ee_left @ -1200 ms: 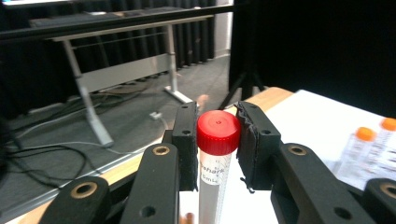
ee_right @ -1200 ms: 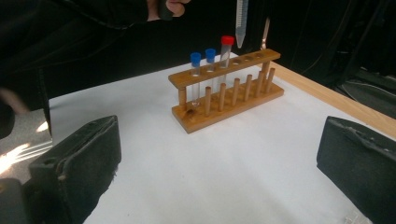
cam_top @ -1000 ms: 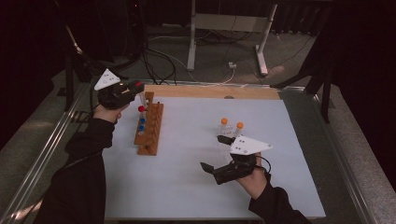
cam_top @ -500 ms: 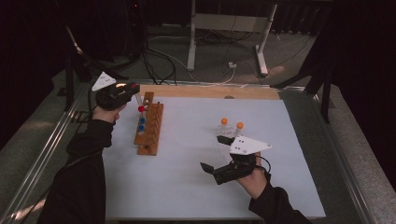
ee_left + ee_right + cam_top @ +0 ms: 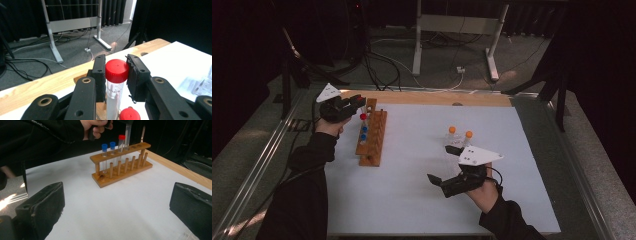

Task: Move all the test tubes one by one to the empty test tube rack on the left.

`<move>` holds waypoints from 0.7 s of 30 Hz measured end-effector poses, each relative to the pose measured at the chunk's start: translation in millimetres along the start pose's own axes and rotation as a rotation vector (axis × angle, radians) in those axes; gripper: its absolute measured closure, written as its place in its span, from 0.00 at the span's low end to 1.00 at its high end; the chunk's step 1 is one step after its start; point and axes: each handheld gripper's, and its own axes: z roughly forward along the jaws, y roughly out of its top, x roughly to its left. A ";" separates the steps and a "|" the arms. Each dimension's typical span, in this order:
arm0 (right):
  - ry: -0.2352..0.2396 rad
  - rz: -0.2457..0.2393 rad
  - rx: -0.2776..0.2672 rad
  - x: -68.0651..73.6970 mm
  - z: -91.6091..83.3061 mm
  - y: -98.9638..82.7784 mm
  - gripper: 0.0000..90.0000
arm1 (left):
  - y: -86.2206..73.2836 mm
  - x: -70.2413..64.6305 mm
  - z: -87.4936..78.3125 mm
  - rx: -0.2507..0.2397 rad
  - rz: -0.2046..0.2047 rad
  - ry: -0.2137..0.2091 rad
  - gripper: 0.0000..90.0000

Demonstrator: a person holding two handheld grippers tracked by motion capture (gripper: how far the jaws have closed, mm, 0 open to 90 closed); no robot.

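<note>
My left gripper [image 5: 354, 104] [image 5: 116, 59] is shut on a clear tube with a red cap [image 5: 116, 71], held upright over the far end of a wooden rack [image 5: 373, 144] [image 5: 120, 173]. The held tube's clear lower part [image 5: 128, 133] hangs just above the rack's top bar. In the rack stand another red-capped tube [image 5: 363, 116] [image 5: 121, 138] and two blue-capped tubes [image 5: 364, 132] [image 5: 108, 146]. My right gripper [image 5: 444, 164] [image 5: 117, 212] hovers open and empty over the white mat, right of the rack, its jaws pointing at it.
Two orange-capped tubes [image 5: 460, 132] stand on the white mat [image 5: 412, 190] just beyond my right gripper. A wooden strip [image 5: 437, 99] runs along the mat's far edge. Metal rails [image 5: 262, 160] border the table's left side; stand legs and cables lie on the floor behind.
My left gripper has sunk a little with the red-capped tube, towards the rack. My right gripper has kept still.
</note>
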 end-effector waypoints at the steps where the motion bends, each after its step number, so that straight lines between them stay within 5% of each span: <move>1: 0.001 -0.003 0.000 -0.2 0.0 0.1 0.00 | -2.2 -0.1 0.9 0.003 -0.003 -0.001 0.80; 21: 0.000 -0.001 0.000 -0.4 -1.5 0.7 0.00 | -21.5 3.7 9.2 0.045 -0.064 -0.018 0.79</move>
